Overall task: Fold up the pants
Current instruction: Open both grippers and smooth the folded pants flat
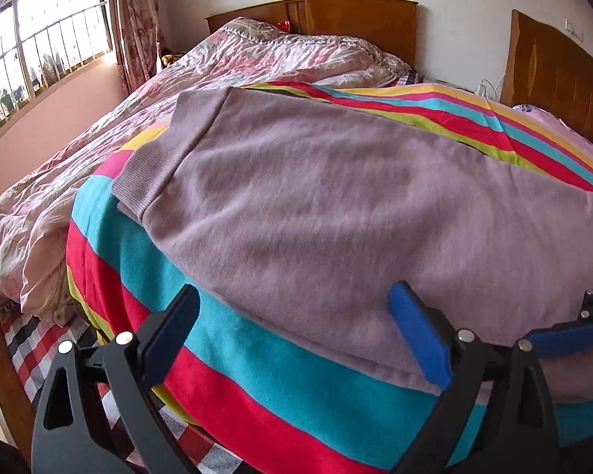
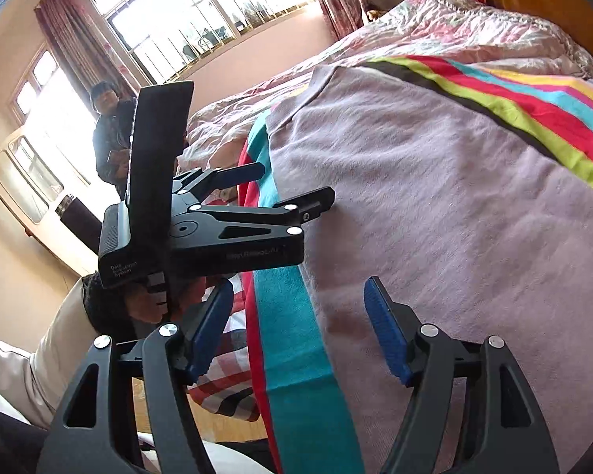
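Mauve pants (image 1: pixel 316 205) spread flat on striped blanket (image 1: pixel 233 359) over bed (image 1: pixel 99 150), left claw (image 1: pixel 296 339) gaping wide at their near edge, right claw (image 2: pixel 300 331) open, nothing gripped.

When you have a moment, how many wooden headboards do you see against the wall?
2: one headboard behind the floral quilt, another headboard at the right edge. Others may be hidden.

pants (image 1: pixel 316 205): right part runs off the picture's right edge in the left wrist view
striped blanket (image 1: pixel 257 387): mostly hidden under the pants
print on left gripper (image 2: pixel 294 181): too small to read
bystander (image 2: pixel 108 134): partly hidden behind that gripper
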Demonstrator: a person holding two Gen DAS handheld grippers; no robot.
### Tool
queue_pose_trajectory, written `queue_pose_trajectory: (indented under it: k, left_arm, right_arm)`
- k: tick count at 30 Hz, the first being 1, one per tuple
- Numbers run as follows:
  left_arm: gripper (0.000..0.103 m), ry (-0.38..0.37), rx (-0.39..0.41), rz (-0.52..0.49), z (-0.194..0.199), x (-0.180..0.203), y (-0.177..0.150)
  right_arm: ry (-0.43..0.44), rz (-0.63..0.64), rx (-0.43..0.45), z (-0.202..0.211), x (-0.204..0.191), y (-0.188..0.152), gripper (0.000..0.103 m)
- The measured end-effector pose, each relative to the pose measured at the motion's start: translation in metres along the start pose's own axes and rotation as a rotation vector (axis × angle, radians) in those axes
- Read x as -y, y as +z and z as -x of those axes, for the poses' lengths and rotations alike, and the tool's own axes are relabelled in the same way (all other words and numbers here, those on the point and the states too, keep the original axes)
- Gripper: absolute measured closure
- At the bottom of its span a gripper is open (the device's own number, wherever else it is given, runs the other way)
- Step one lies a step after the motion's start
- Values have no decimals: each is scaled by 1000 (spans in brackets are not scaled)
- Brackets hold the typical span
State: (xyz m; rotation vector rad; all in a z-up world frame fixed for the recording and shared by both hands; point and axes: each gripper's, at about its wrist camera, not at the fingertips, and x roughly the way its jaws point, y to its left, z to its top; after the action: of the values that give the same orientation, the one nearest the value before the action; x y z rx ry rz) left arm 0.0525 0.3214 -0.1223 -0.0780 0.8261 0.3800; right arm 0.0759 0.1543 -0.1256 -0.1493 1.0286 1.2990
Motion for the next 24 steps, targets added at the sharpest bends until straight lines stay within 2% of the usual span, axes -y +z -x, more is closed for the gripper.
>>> queue_pose_trajectory:
  k: [1, 2, 3, 5, 6, 8, 10, 12, 14, 16, 17, 19, 20, 22, 24]
  left_arm:
    - [6, -9, -2, 16, 1, -3, -2]
    - [6, -10, -17, 26, 3, -6, -1]
    - [6, 8, -22, 29, 7, -7, 1]
    - [6, 45, 7, 28, 21, -4, 10]
    - [6, 12, 31, 27, 30, -1, 16]
    - [6, -77, 57, 4, 41, 18, 34]
    - [5, -166, 58, -51, 42, 52, 53]
    - [4, -261, 32, -99, 36, 89, 69]
    - [4, -301, 3, -144, 26, 127, 81]
    - [4, -348, -29, -170, 9, 159, 85]
    - [4, -342, -61, -187, -1, 172, 85]
    - [4, -315, -115, -220, -25, 192, 78]
    - [4, -293, -139, -228, -35, 196, 74]
    - [1, -286, -123, -217, -41, 195, 69]
    - [1, -280, -121, -202, -41, 191, 68]
  right_arm:
    - [13, 33, -3, 3, -6, -2, 33]
    - [80, 34, -41, 7, -9, -3, 33]
    - [93, 41, -44, 16, -12, -5, 34]
    - [19, 86, 9, 46, -11, -11, 33]
    - [-23, 77, 44, 63, -3, -11, 27]
    - [-164, 33, 113, 97, 24, -11, 22]
    - [-282, -39, 150, 125, 61, -14, 22]
    - [-388, -124, 166, 146, 99, -19, 22]
    - [-481, -173, 168, 160, 130, -26, 22]
    - [-536, -231, 128, 164, 161, -35, 22]
    - [-580, -256, 98, 163, 176, -42, 22]
    - [-549, -251, 123, 174, 186, -51, 26]
    - [-576, -265, 113, 180, 189, -55, 26]
    - [-646, -274, 126, 193, 186, -61, 23]
    - [-641, -289, 178, 210, 182, -68, 18]
